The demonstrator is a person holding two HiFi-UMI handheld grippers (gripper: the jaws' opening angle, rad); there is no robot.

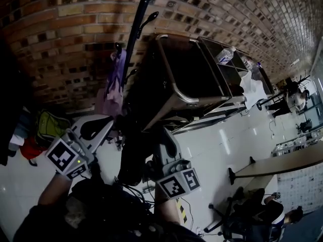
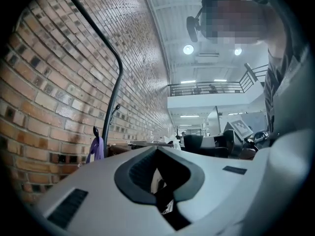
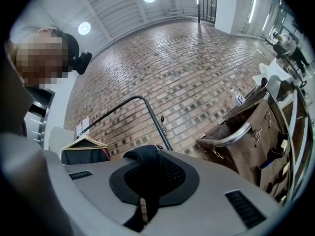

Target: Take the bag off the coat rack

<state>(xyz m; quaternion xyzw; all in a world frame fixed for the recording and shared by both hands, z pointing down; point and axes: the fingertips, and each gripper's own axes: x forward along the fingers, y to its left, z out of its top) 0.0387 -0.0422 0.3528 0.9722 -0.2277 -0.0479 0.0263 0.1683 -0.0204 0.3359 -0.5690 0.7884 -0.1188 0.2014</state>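
1. Left gripper (image 1: 105, 129): jaws drawn together, with a dark strap (image 2: 165, 199) pinched in the slot behind the tips.
2. Right gripper (image 1: 165, 140): jaws clamped on a black strap (image 3: 142, 156) that drapes over their tips.
3. Black bag (image 1: 132, 158): hangs between the two grippers, low in front of the coat rack's pole. Whether it touches the pole cannot be told.
4. Coat rack (image 1: 133, 34): black pole with hooks, directly behind the bag. A purple cloth item (image 1: 117, 79) hangs on a lower hook.
5. Brown cart (image 1: 186, 79): metal rail, just right of the rack, crowding that side.
6. Green-yellow bag (image 1: 48, 127): on the floor left of the rack, at the foot of the brick wall (image 1: 60, 29).
7. Long table (image 1: 282, 163): well apart, far right.
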